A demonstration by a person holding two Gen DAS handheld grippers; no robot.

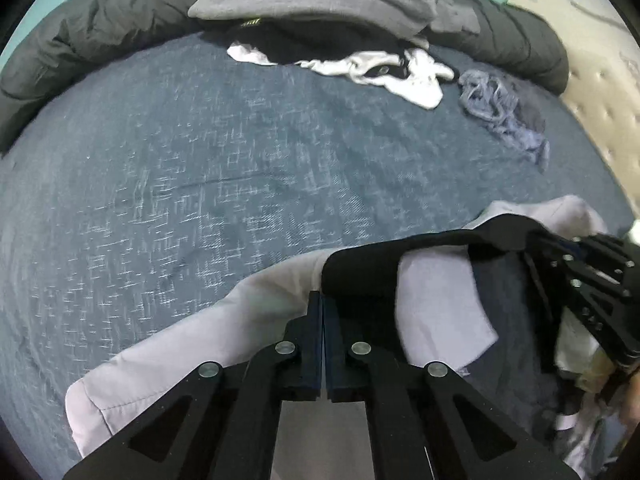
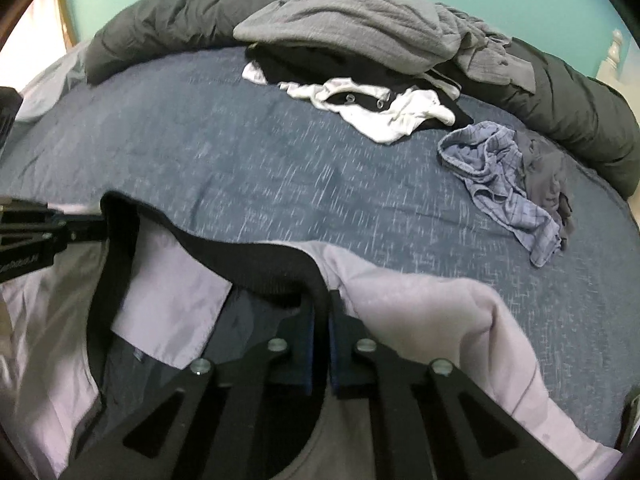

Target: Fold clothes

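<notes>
A pale lilac garment with a black ribbed collar (image 1: 256, 320) (image 2: 420, 308) is held above the blue bedspread (image 1: 200, 160) (image 2: 240, 160). My left gripper (image 1: 322, 300) is shut on the garment at the collar's edge. My right gripper (image 2: 322, 300) is shut on the black collar (image 2: 256, 264). The right gripper shows in the left wrist view (image 1: 532, 240) at the far right, clamped on the collar. The left gripper shows in the right wrist view (image 2: 102, 228) at the left edge, also on the collar. The collar hangs stretched between the two.
At the back of the bed lie a dark duvet roll (image 2: 168, 20), grey folded clothes (image 2: 344, 24) on black ones, a white garment (image 2: 384, 112) and crumpled blue checked shorts (image 2: 504, 176). A cream tufted headboard (image 1: 600, 92) stands at the right.
</notes>
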